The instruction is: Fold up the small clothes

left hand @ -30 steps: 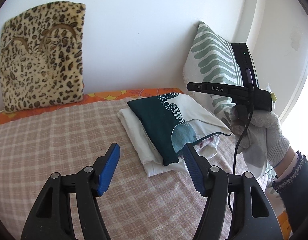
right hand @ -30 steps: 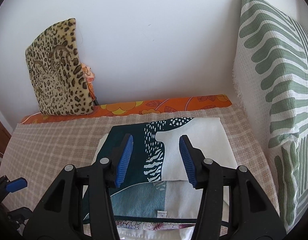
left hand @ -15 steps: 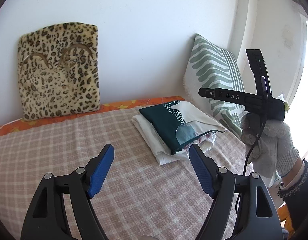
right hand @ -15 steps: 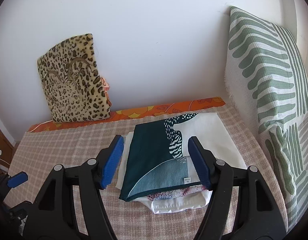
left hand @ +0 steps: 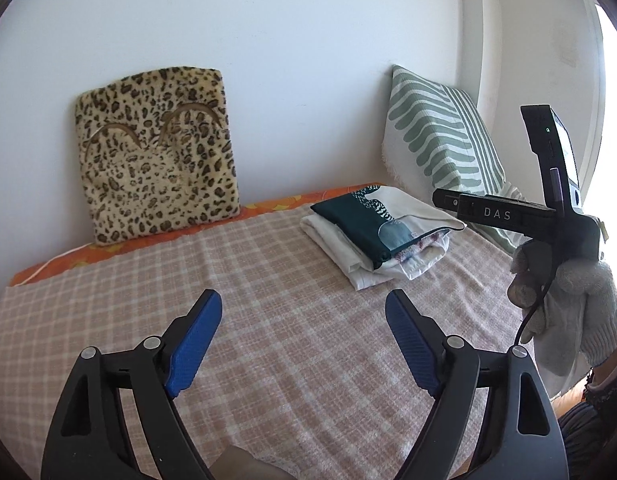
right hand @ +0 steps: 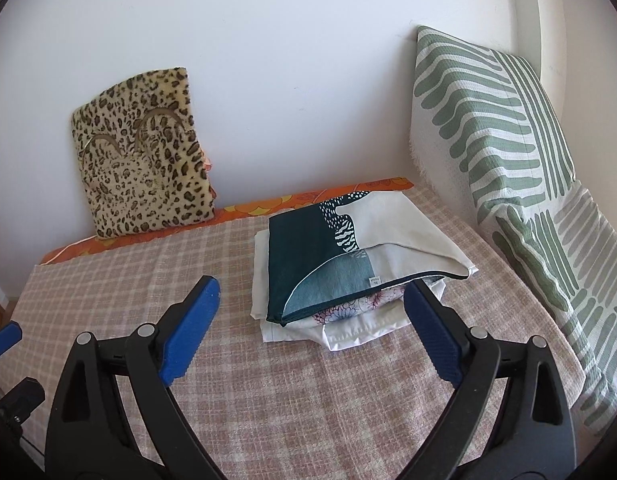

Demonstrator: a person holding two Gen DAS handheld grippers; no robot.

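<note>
Both wrist views look forward over the checked blanket [left hand: 268,280] toward the wall, sharing the folded clothes stack [right hand: 348,264].

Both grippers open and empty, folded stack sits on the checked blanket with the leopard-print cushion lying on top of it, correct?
Not quite. The leopard-print cushion leans against the wall behind the checked blanket, apart from the folded stack, as the right wrist view shows. The teal and white cloth tops the stack. The left gripper and right gripper are open and empty.
</note>
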